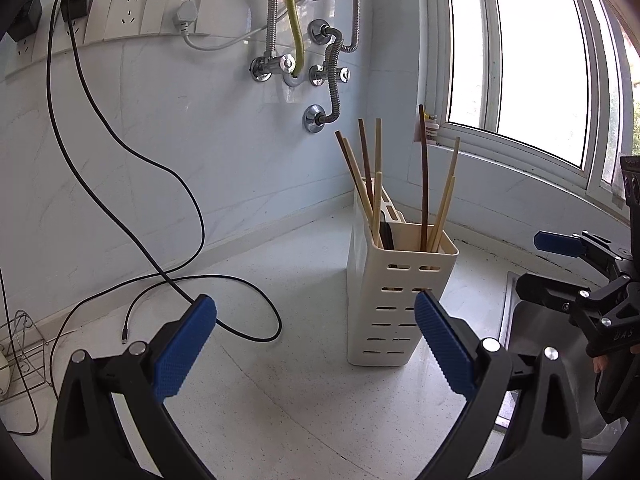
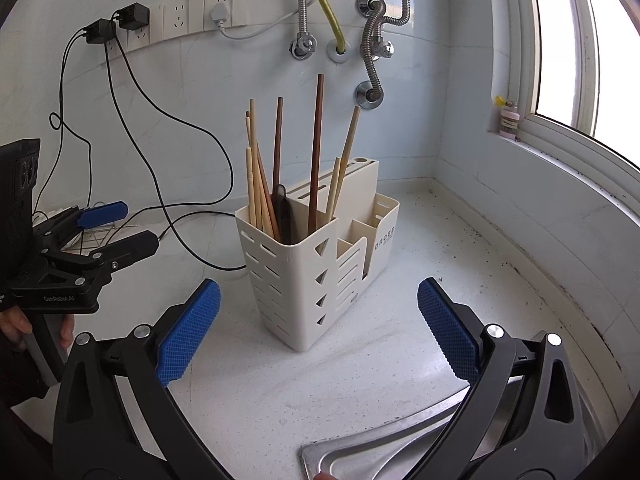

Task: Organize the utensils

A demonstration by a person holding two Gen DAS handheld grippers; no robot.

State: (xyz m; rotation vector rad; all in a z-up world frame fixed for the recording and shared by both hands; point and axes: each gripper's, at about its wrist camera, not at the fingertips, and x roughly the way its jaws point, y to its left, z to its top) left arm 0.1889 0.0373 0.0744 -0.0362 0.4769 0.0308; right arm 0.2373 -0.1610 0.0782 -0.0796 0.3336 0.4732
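Note:
A cream slotted utensil holder [image 1: 394,300] stands on the white counter near the wall corner; it also shows in the right wrist view [image 2: 296,276]. Several light and dark chopsticks [image 1: 370,184] stand upright in its front compartment, also in the right wrist view [image 2: 276,168], beside a dark utensil handle [image 2: 285,216]. My left gripper [image 1: 316,344] is open and empty, short of the holder and slightly left of it. My right gripper [image 2: 318,332] is open and empty, just in front of the holder. Each gripper appears at the edge of the other's view.
A steel sink [image 2: 380,452] lies at the counter's right front edge [image 1: 532,344]. Black cables [image 1: 168,280] loop over the counter at left, running from wall sockets [image 1: 132,12]. A wire rack [image 1: 20,344] stands far left. Pipes [image 1: 332,76] hang on the wall; a window sill [image 2: 560,140] is at right.

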